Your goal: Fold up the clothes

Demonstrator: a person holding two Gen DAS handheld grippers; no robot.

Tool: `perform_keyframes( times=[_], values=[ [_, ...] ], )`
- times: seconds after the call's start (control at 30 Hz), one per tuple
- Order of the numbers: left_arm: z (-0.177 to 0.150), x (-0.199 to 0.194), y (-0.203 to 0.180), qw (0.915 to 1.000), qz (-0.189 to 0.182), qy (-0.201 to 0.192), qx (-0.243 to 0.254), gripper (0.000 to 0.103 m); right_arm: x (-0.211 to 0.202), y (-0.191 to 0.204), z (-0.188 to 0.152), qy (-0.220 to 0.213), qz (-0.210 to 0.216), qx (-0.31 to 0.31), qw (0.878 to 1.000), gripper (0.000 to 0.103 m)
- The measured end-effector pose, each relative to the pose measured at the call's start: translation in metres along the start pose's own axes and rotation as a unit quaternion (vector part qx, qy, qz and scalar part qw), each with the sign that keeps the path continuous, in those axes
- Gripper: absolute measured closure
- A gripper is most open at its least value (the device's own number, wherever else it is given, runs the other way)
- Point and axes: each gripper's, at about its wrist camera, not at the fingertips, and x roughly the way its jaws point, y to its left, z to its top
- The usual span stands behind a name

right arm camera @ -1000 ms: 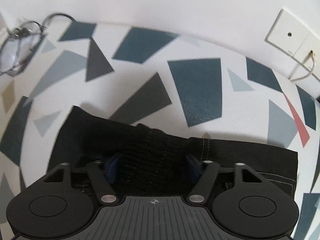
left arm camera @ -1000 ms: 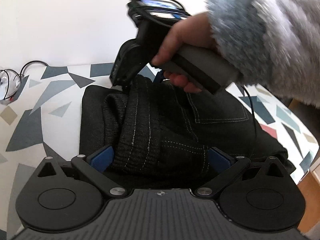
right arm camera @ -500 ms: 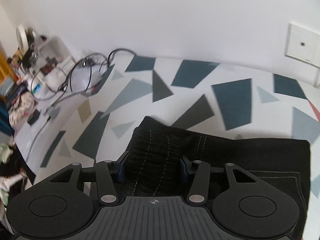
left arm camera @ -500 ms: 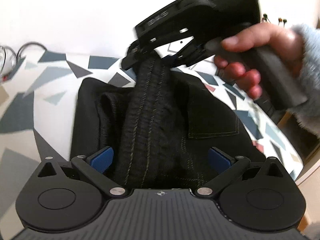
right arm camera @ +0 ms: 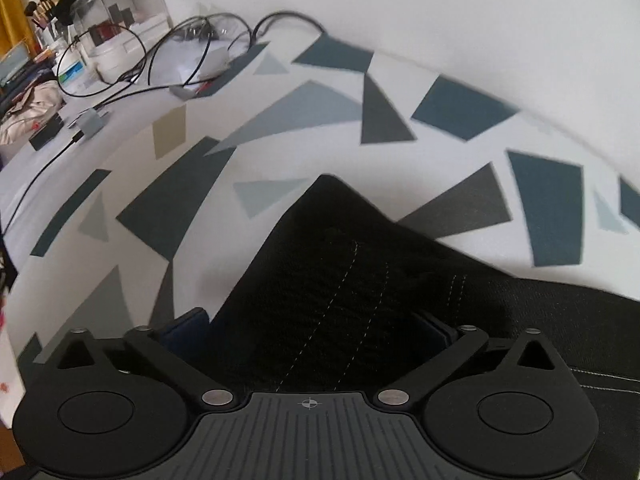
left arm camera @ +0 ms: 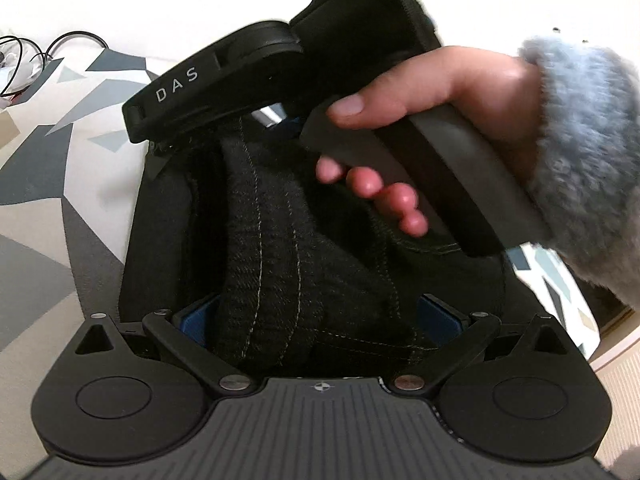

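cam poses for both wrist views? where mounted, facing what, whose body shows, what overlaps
Left wrist: sits on the left gripper, looks along its fingers over the black jeans at the right gripper; a hand and fuzzy sleeve show.
Right wrist: sits on the right gripper, looks over the jeans toward the wall and cables; no body shows.
Shared: jeans, patterned cloth, cables.

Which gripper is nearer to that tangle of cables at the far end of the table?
Right. The right gripper views the cables just ahead-left, while the left gripper sits behind it, farther from them.
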Motion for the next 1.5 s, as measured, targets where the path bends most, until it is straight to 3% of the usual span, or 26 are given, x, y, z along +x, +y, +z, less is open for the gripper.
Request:
perform_keyframes(
  times=[0.07,0.2,0.3,0.4,0.5,0.6,0.73,0.87,1.03,1.13,1.23,1.4,1.47,1.5],
  values=[
    [0.003,0.002,-0.001,1.0000,0.005,0.003,0.006,0.001,-0.017,-0.008,0.000,-0.013,0.008,0.015,1.000,0.004],
    [0.006,0.001,0.005,0.9999,0.001,0.004,-0.010,0.001,-0.089,-0.069,-0.014,-0.064,0.068,0.105,0.990,0.002],
    [0.011,0.000,0.016,0.9988,-0.008,0.002,-0.048,0.001,-0.135,-0.122,-0.052,-0.072,0.055,0.162,0.983,0.002],
    [0.013,-0.003,0.026,0.9961,-0.007,0.002,-0.088,0.001,-0.163,-0.165,-0.109,-0.068,0.014,0.228,0.971,0.005],
    [0.015,-0.002,0.032,0.9940,0.012,0.015,-0.108,0.001,-0.174,-0.175,-0.169,-0.064,-0.024,0.275,0.959,0.029],
    [0.015,-0.003,0.034,0.9946,0.024,0.019,-0.099,0.001,-0.170,-0.157,-0.212,-0.042,-0.034,0.269,0.961,0.036],
    [0.014,-0.001,0.031,0.9959,0.045,0.025,-0.074,0.001,-0.163,-0.134,-0.250,-0.048,-0.062,0.250,0.965,0.062],
    [0.013,-0.003,0.031,0.9958,0.054,0.029,-0.067,0.000,-0.175,-0.132,-0.261,-0.065,-0.058,0.253,0.963,0.064],
    [0.017,-0.001,0.031,0.9956,0.061,0.043,-0.057,0.000,-0.183,-0.121,-0.270,-0.069,-0.080,0.193,0.975,0.060],
    [0.019,0.000,0.031,0.9952,0.067,0.051,-0.050,0.000,-0.178,-0.122,-0.272,-0.080,-0.076,0.197,0.974,0.073],
    [0.019,-0.002,0.030,0.9945,0.076,0.058,-0.042,0.000,-0.174,-0.120,-0.278,-0.076,-0.073,0.199,0.974,0.081],
    [0.019,-0.006,0.030,0.9936,0.087,0.064,-0.033,0.000,-0.170,-0.102,-0.280,-0.053,-0.095,0.144,0.984,0.080],
    [0.019,-0.007,0.031,0.9936,0.087,0.065,-0.032,0.000,-0.176,-0.108,-0.281,-0.077,-0.079,0.169,0.979,0.071],
    [0.019,-0.008,0.032,0.9937,0.086,0.065,-0.032,0.000,-0.179,-0.110,-0.281,-0.089,-0.071,0.183,0.977,0.058]
  ],
)
